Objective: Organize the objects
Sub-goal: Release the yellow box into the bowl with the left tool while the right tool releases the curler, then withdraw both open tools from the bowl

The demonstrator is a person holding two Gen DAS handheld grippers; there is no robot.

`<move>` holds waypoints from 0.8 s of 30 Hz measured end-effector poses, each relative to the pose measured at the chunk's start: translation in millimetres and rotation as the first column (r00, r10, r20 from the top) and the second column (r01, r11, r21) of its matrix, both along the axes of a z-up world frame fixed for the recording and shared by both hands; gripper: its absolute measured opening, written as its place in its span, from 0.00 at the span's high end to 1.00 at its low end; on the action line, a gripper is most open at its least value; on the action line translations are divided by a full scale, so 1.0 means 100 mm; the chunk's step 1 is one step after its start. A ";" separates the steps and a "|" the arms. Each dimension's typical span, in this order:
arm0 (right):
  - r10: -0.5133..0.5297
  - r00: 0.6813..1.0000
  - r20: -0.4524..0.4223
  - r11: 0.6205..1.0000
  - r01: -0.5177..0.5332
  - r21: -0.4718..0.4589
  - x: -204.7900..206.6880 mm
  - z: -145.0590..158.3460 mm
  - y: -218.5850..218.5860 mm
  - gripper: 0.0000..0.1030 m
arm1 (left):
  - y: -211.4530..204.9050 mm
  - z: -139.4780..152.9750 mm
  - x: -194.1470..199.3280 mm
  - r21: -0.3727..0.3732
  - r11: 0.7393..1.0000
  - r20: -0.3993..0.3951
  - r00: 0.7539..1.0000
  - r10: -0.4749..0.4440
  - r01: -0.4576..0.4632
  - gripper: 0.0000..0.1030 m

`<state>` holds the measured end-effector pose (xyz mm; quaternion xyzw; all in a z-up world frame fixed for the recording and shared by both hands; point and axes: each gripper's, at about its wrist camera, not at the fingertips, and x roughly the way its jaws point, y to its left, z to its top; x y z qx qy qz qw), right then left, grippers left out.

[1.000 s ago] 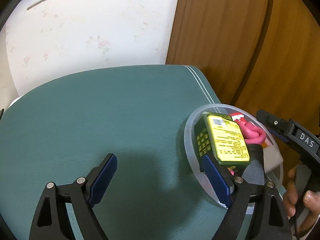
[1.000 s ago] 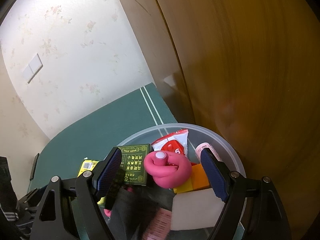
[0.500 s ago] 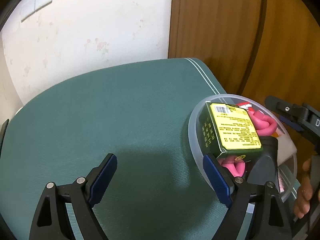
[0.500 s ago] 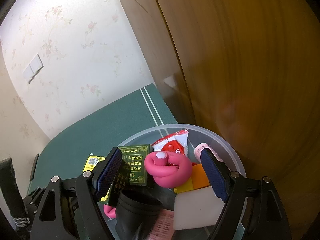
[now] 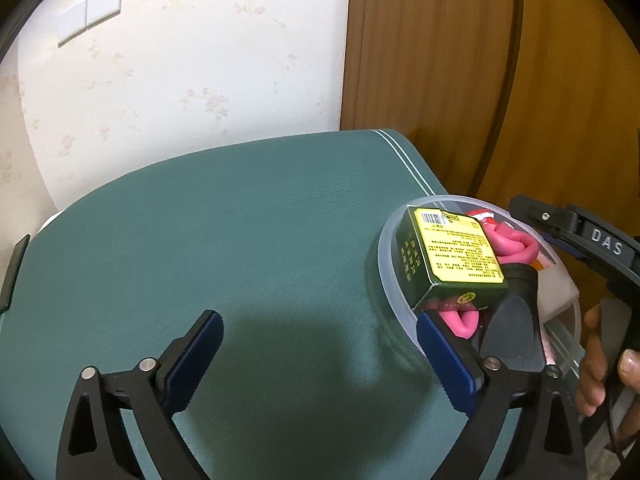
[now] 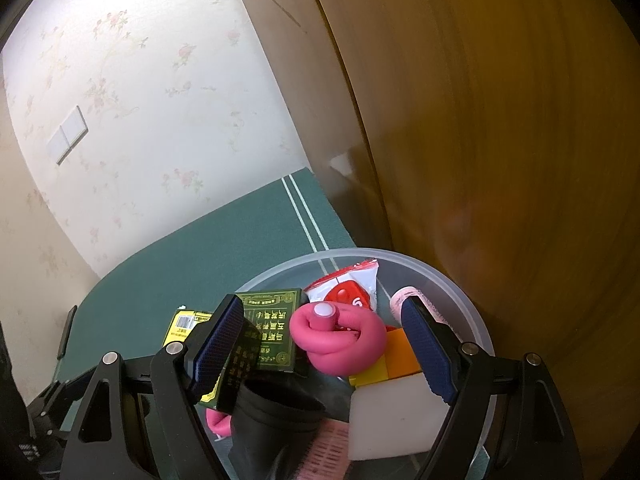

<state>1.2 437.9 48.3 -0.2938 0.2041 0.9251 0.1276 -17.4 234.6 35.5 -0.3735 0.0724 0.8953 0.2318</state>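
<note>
A clear plastic bowl (image 5: 386, 264) sits at the right end of the green cloth, by the wooden door. A dark green box with a yellow label (image 5: 456, 256) lies tilted on top of its contents, next to a coiled pink tube (image 5: 516, 246) and a black funnel-like piece (image 5: 516, 320). My left gripper (image 5: 316, 320) hovers over bare cloth just left of the bowl; its jaws are opening and nothing is between them. My right gripper (image 6: 322, 306) hangs open above the bowl (image 6: 460, 280), its fingers either side of the pink tube (image 6: 340, 344) without touching it.
The bowl also holds a red and white sachet (image 6: 352, 288), an orange and yellow cube (image 6: 400, 356) and a white block (image 6: 396, 420). A hand (image 5: 596, 368) grips the right handle. The wooden door (image 6: 500, 140) rises close behind the bowl. A floral wall backs the table.
The left jaws have spread a little wider, and the left view has shifted so the bowl sits further right. The right gripper has not moved; the black piece under it now shows sharply.
</note>
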 end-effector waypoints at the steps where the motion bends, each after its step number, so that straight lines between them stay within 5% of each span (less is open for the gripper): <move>1: -0.002 1.000 -0.001 1.000 0.002 0.001 -0.02 0.00 -0.02 0.20 | -0.01 0.00 0.03 0.003 1.000 -0.002 1.000 -0.002 0.002 0.01; 24: -0.071 0.997 0.011 0.993 0.070 0.094 -0.24 -0.18 -0.25 0.20 | -0.06 0.08 0.38 -0.005 0.998 -0.052 0.997 -0.055 0.055 0.01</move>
